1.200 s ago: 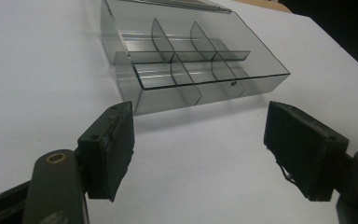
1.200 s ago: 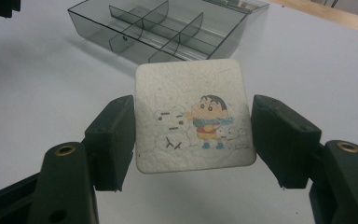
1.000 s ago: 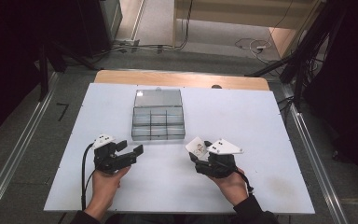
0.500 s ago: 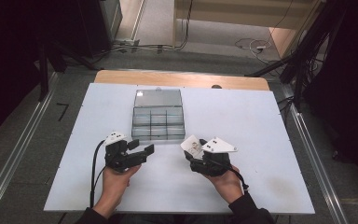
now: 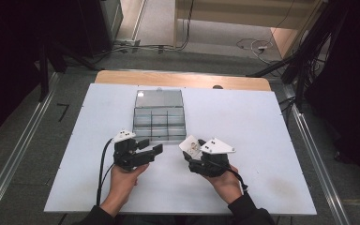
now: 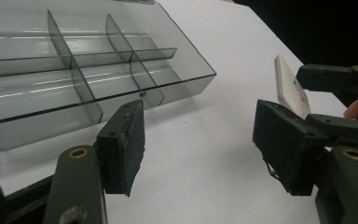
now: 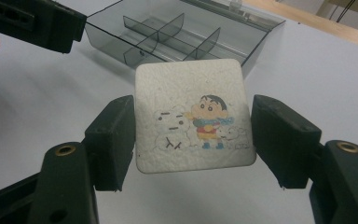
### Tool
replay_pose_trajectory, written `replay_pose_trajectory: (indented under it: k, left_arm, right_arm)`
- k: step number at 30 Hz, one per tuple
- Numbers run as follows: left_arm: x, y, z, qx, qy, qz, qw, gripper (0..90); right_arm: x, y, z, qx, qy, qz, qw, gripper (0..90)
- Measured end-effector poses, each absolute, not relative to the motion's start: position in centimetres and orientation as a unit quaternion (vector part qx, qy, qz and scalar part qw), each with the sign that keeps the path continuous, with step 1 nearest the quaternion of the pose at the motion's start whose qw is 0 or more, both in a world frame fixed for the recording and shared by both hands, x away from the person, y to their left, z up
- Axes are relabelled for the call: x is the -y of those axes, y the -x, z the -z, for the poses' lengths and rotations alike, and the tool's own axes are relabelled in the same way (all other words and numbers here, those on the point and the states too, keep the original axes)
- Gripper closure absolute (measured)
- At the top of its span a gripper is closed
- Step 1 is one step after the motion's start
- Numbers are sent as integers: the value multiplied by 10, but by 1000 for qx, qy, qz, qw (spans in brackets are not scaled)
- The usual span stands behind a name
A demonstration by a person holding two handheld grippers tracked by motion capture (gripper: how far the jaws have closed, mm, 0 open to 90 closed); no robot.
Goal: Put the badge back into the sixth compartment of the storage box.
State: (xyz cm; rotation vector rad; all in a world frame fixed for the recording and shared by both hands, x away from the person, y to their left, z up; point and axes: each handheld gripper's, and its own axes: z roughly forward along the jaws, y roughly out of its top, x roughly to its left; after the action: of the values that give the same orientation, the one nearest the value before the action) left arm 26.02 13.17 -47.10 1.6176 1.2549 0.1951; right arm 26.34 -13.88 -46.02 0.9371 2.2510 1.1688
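Both my grippers are closer to the box now.
My left gripper [image 5: 151, 146] is released beside the clear box [image 5: 159, 116]; my right gripper [image 7: 193, 140] grasps a white card [image 7: 193, 116].

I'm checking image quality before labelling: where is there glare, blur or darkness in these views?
High view: glare on the lid of the clear grey compartment box; surroundings beyond the white table are dark. Left gripper view: streaky reflections on the box floor, near black fingers slightly soft. Right gripper view: the square white cartoon coaster is sharp, the box behind softer.
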Motion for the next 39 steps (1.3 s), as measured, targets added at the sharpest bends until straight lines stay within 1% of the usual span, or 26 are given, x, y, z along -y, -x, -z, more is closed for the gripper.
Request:
replay_pose_trajectory:
  k: [5,8,9,11,13,16,17,22,27,29,30,31,32,33,34,35,36,38,39]
  left_arm:
    - [-126,-264,469,-514,-674,-65,526,364]
    - [-121,-265,468,-505,-679,-52,531,397]
    - [-118,-267,468,-501,-678,-37,537,409]
    - [-116,-268,469,-499,-677,-26,540,429]
    - [-111,-272,471,-497,-674,7,546,440]
    - [-109,-274,472,-497,-672,23,549,458]
    - [-108,-276,473,-496,-668,41,553,472]
    - [-105,-278,474,-493,-664,65,558,531]
    - [-103,-280,475,-490,-662,86,560,564]
    - [-102,-280,476,-489,-663,93,559,607]
    - [-101,-280,476,-487,-662,97,561,607]
    - [-101,-280,476,-485,-663,101,562,677]
    - [-101,-280,476,-484,-662,104,563,706]
    - [-101,-280,476,-483,-661,105,564,706]
    - [-103,-281,476,-479,-655,116,573,789]
    - [-103,-281,476,-479,-655,116,573,818]
    - [-102,-282,476,-481,-652,118,575,836]
    - [-101,-281,476,-480,-655,110,573,843]
    - [-99,-281,475,-480,-657,104,572,844]
  right_arm:
    - [132,-263,462,-815,-332,-422,219,311]
    - [129,-263,463,-816,-327,-423,219,311]
    - [128,-263,463,-817,-326,-423,220,310]
    - [125,-261,463,-817,-322,-424,221,311]
    - [122,-260,464,-820,-315,-424,222,311]
    - [118,-257,464,-822,-308,-425,224,311]
    - [117,-257,464,-822,-303,-427,225,311]
    - [114,-254,464,-823,-295,-430,227,311]
    - [112,-251,463,-824,-288,-431,229,311]
    - [110,-249,462,-823,-284,-434,230,311]
    - [110,-249,462,-823,-284,-434,230,311]
    - [110,-248,461,-823,-282,-435,231,311]
    - [110,-248,461,-823,-281,-437,232,311]
    - [110,-248,461,-823,-281,-437,232,311]
    - [110,-248,461,-823,-281,-437,232,312]
    - [110,-248,461,-823,-281,-437,232,312]
    - [110,-248,461,-823,-283,-435,230,313]
    - [110,-251,462,-825,-287,-434,220,300]
    - [111,-253,463,-827,-291,-432,213,263]
